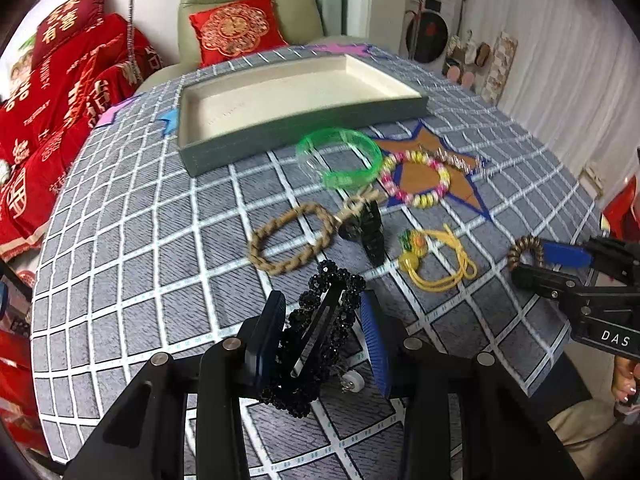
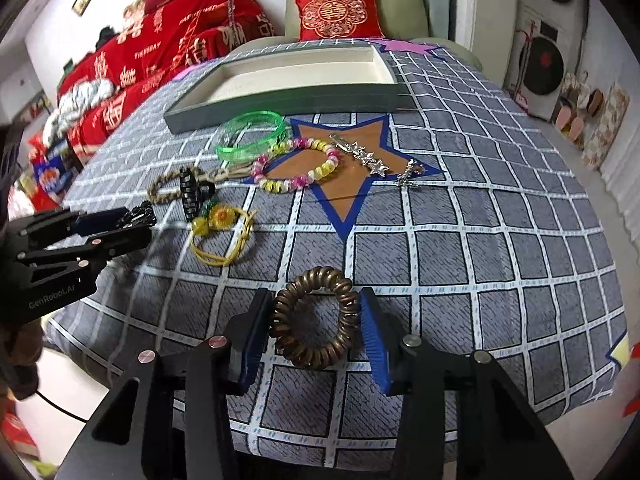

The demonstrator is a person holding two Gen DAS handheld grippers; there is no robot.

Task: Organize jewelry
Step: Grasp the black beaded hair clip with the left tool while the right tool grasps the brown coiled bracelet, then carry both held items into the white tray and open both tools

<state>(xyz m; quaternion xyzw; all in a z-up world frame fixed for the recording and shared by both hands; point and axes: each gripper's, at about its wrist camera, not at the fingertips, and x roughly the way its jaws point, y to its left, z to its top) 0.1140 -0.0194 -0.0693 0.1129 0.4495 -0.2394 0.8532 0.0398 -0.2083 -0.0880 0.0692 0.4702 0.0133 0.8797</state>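
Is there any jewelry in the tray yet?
No, the tray shows only its bare cream lining, while the green bangle and pink-and-yellow beaded bracelet lie on the tablecloth in front.

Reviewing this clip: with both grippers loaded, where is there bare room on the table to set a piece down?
The tray is bare inside. The cloth left of the braided rope bracelet is free, and so is the stretch right of the star patch. It is crowded from the green bangle and bead bracelet down to the black claw clip and yellow cord bracelet.
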